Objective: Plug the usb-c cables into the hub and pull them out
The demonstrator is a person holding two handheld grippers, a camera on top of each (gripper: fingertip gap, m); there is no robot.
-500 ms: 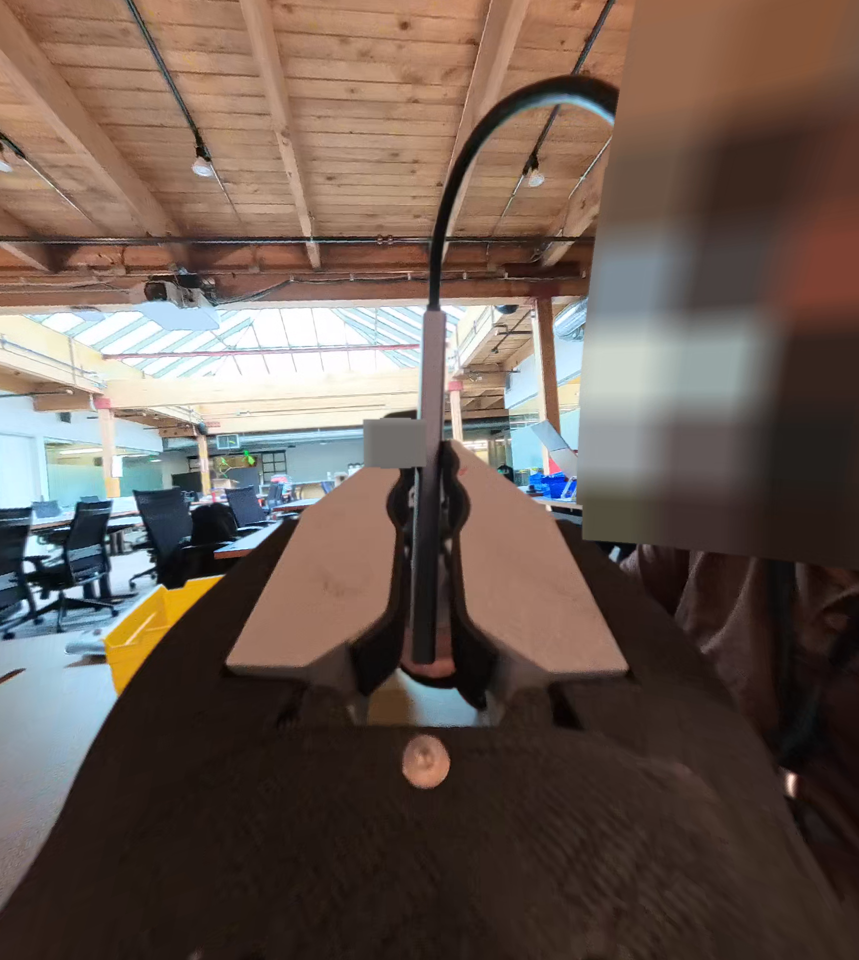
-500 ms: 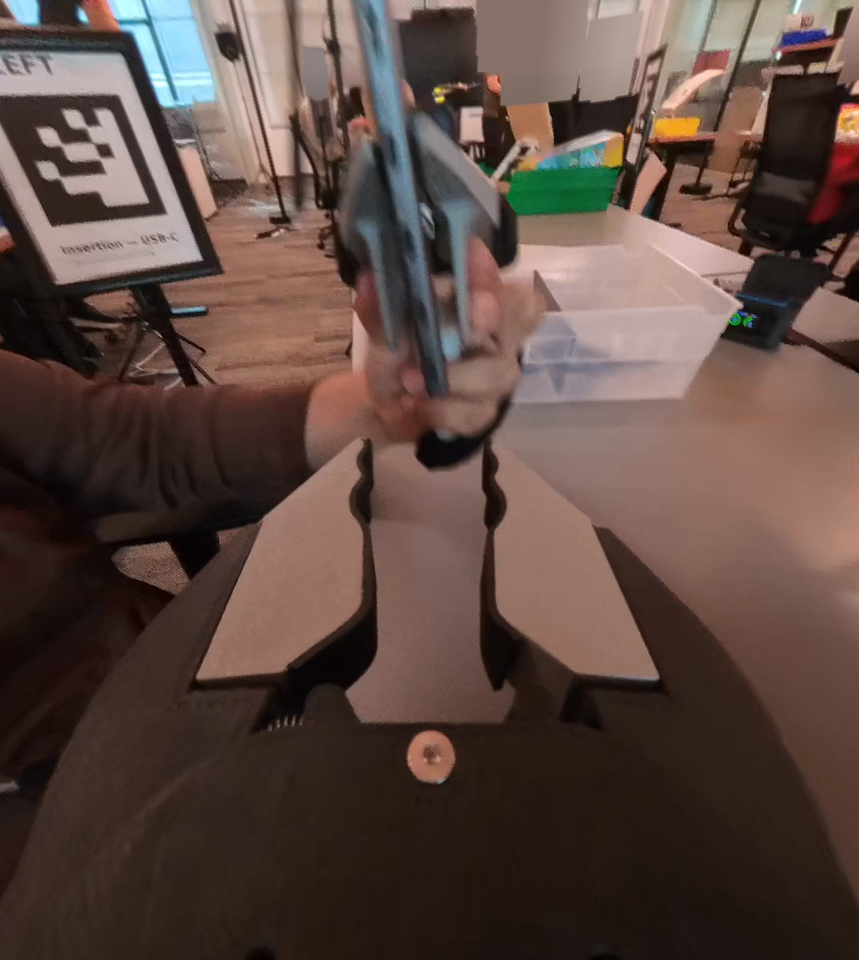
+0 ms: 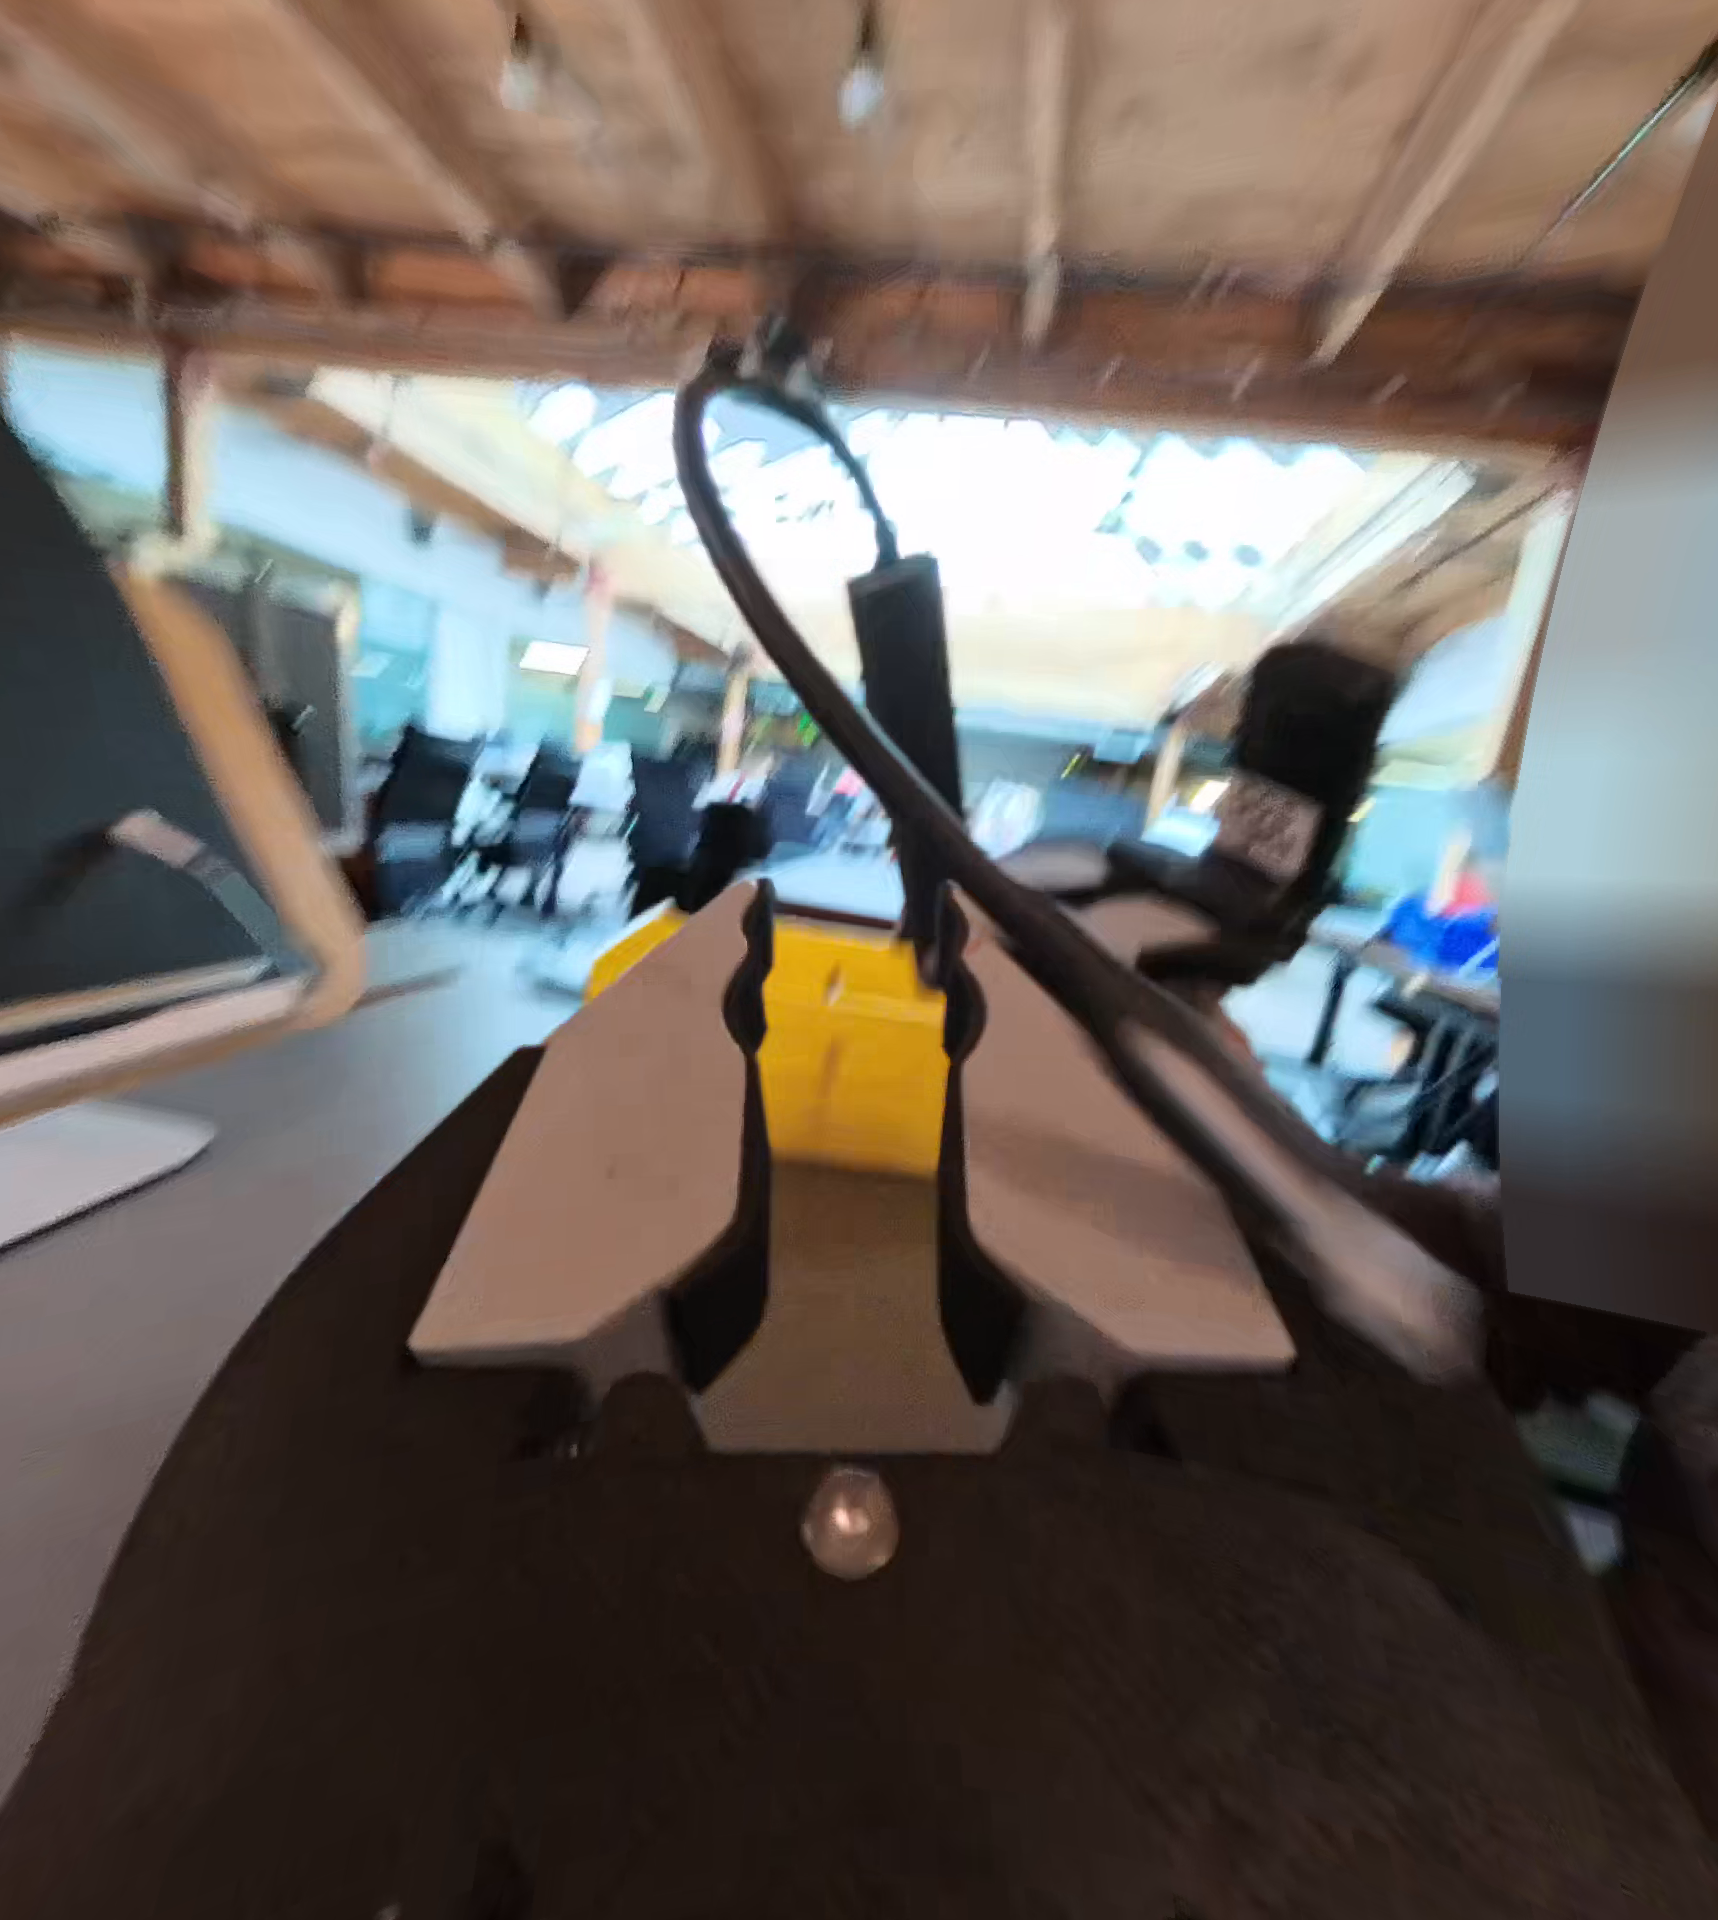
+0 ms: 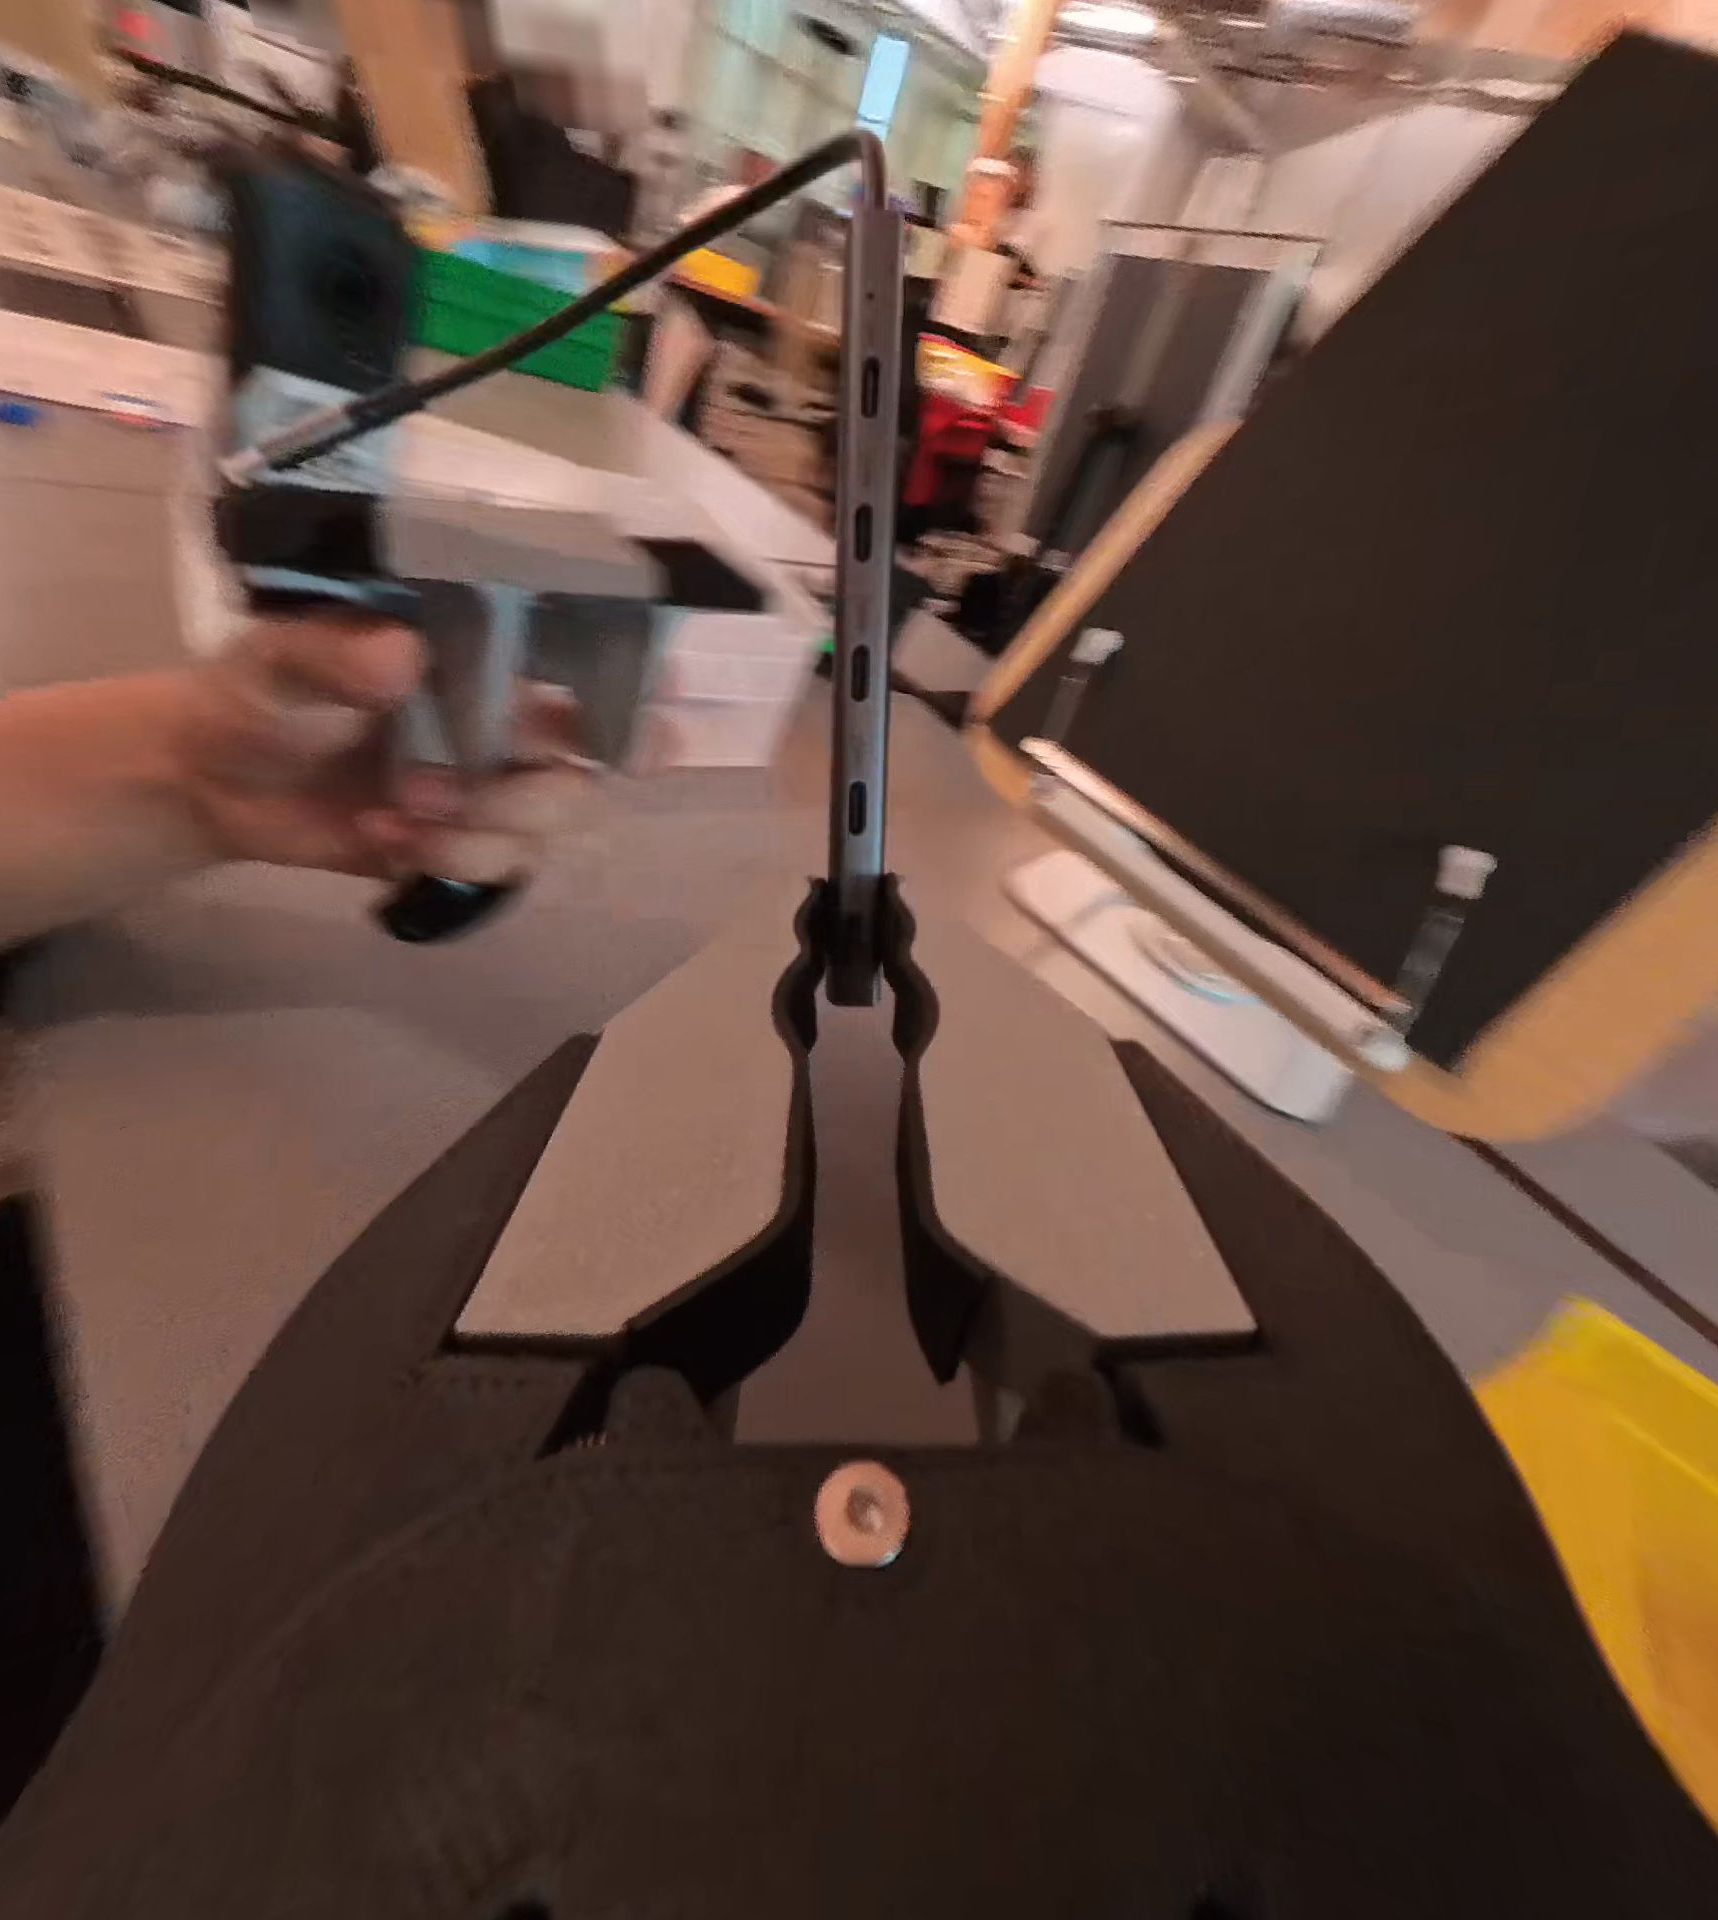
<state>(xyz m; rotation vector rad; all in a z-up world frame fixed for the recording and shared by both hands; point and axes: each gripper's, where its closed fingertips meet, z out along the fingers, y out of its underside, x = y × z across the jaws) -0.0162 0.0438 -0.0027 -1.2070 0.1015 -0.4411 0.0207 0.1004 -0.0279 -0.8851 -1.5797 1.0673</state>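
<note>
Grey and slim, the hub (image 4: 863,582) stands upright with its lower end clamped between the closed jaws of the right gripper (image 4: 853,914), its row of ports facing the camera. A dark cable (image 4: 543,322) leaves its top end and arcs down to the left, toward the blurred hand (image 4: 211,769) holding the left gripper (image 3: 850,925). In the left wrist view that gripper's jaws stand apart with nothing between them; the hub (image 3: 902,707) rises just beyond its right fingertip, the cable (image 3: 761,623) looping over it. A yellow bin (image 3: 855,1049) sits on the grey table (image 3: 211,1195) behind.
</note>
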